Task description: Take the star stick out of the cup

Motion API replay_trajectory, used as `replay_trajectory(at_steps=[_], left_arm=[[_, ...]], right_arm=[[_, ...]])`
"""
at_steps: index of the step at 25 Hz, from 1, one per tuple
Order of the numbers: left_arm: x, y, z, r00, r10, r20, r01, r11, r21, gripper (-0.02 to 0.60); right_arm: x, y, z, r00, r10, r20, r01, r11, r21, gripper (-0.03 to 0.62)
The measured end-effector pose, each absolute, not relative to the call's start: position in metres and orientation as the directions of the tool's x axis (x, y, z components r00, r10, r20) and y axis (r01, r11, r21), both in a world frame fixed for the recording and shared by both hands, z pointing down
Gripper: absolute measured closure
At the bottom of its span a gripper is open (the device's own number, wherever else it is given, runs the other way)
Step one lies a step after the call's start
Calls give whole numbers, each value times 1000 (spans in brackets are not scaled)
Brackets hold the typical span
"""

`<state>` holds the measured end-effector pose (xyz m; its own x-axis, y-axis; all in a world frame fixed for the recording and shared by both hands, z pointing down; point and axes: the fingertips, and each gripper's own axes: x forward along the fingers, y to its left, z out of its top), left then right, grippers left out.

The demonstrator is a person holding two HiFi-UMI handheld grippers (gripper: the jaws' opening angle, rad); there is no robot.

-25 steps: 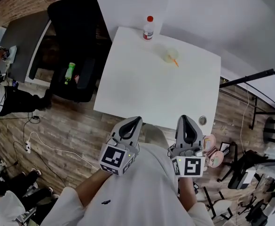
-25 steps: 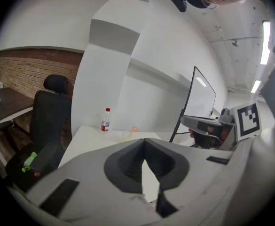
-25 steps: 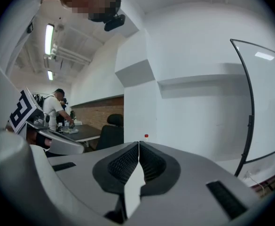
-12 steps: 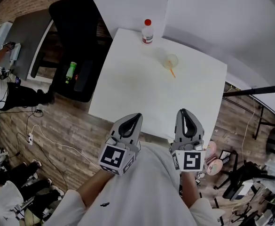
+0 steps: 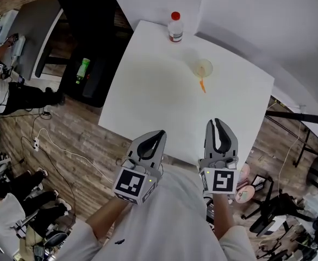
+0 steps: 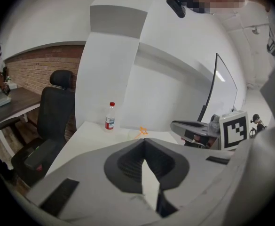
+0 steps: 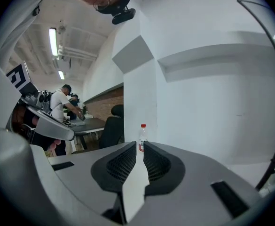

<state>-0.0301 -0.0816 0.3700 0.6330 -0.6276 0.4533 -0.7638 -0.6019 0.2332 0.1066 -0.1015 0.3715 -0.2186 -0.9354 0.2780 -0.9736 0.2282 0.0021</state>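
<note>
A clear cup [image 5: 202, 68] stands near the far right of the white table [image 5: 148, 91]. The orange star stick [image 5: 201, 83] leans out of it toward me; in the left gripper view the star stick [image 6: 142, 132] shows small beyond the jaws. My left gripper [image 5: 157, 136] is shut and empty, held over the table's near edge. My right gripper [image 5: 219, 125] is beside it, its jaws opening to a narrow gap with nothing between them. Both grippers are far short of the cup. Seen along the jaws, the left gripper [image 6: 144, 142] has its tips touching, and the right gripper [image 7: 138, 149] has its tips slightly apart.
A small bottle with a red cap [image 5: 175, 27] stands at the table's far edge, left of the cup. A black office chair [image 5: 88, 42] sits left of the table. A white wall rises behind the table. People and cables are on the wooden floor at left.
Both grippers have come forward over the table's near edge. The right jaws have parted a little. The table and cup sit lower and closer in the head view.
</note>
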Motion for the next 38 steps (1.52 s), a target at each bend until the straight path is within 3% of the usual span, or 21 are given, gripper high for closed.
replay_trajectory(at_steps=[22,37,38], left_arm=[[-6,-123,410,593,-620,514,-796,-549,257,586],[-7,-126,433,572,-580,579,-812,-499,303,586],[-8,-124,434,570,-575,587,-813,-495,305,586]], right_arm=[[107,-175,429,-355,-874,333,-914,398,72,470],[95,-201,462,-357,-857,371,-897,425,119,468],[95,-202,462,-353,-860,369,-898,422,126,492]])
